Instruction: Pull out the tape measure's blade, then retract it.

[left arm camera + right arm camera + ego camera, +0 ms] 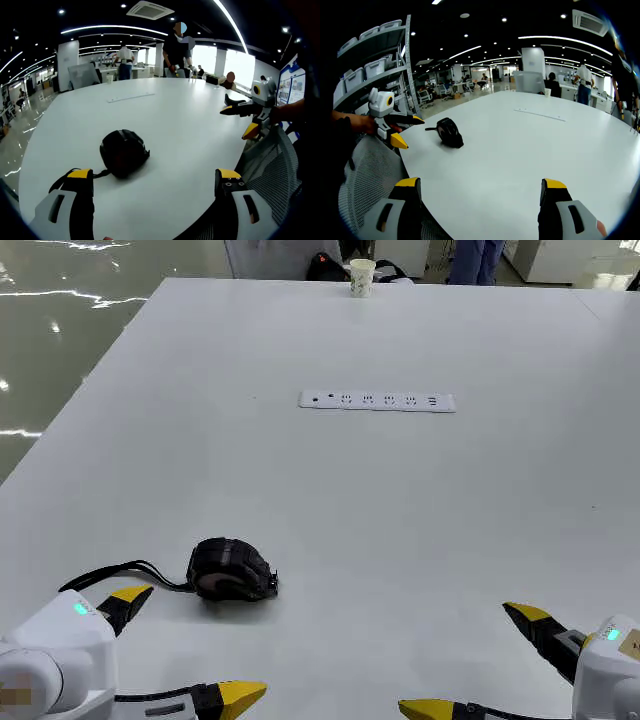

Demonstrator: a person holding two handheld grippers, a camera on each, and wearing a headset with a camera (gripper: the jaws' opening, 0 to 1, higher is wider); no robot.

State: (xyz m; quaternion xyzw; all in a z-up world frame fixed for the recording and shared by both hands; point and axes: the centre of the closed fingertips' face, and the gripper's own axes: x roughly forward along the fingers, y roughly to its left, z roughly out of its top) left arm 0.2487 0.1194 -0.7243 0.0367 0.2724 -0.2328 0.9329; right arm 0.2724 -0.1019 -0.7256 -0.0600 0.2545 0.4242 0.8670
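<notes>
"Where was the tape measure when you looked?"

"The black, rounded tape measure (230,568) lay on the big white table (420,510), close to the near edge and left of its middle. Its thin black strap (110,575) trailed off in a loop toward the left edge."

"And did the person have hold of it?"

"No. The left gripper (185,645), a white body with black jaws tipped in yellow, hung over the near edge just short of the tape measure, with its jaws spread wide and nothing between them. One yellow tip was near the strap, though I couldn't tell whether they touched. Seen along that gripper's own jaws, the tape measure sat just ahead, nearer its left jaw, and apart from both."

"What about the other hand?"

"The right gripper (472,660), the same make, was at the near edge toward the right, well apart from the tape measure. Its jaws stood wide too, and they held nothing."

"Anything else on the table?"

"A flat white power strip (377,400) lay about the middle, running parallel to the far edge. A pale paper cup with a green print (362,277) stood upright right at the far edge. Both were well apart from the tape measure. A few people stood beyond the table, over by the far side of the room."
</notes>
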